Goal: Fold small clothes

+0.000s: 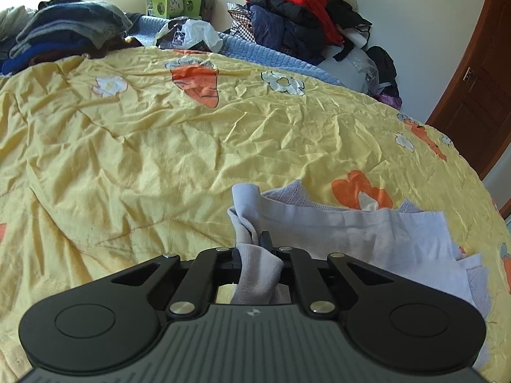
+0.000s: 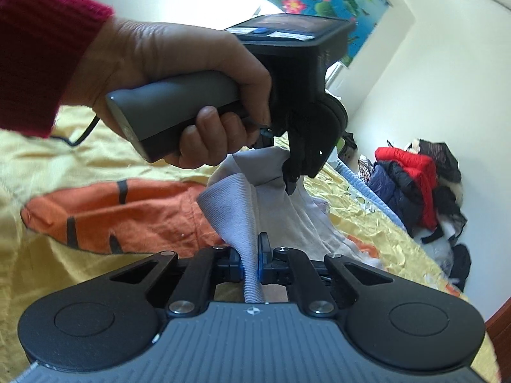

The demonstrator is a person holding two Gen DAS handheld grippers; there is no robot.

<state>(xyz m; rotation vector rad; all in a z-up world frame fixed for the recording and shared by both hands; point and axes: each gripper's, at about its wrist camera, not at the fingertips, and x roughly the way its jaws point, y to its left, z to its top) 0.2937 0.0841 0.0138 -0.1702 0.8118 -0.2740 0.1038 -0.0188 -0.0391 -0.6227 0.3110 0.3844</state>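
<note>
Right gripper (image 2: 252,255): jaws clamped on a garment (image 2: 230,204) edge, frame centre, to raise it.
Left gripper (image 1: 255,249): jaws pinch the opposite edge, keeping cloth spread for folding.
Garment: lower right, partly on bedsheet (image 1: 159,146).
Clothes pile (image 1: 293,12): top, far.

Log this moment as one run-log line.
left gripper: shut on grey garment | right gripper: shut on grey garment | surface: yellow bedspread

A wide bed (image 1: 159,146) fills the room, spread with a crumpled yellow sheet (image 1: 134,172) printed with orange carrots. Pale walls (image 1: 431,25) catch bright daylight. A brown wooden door (image 1: 479,89) stands at right, and a lotus picture (image 2: 322,3) hangs on the wall.
</note>
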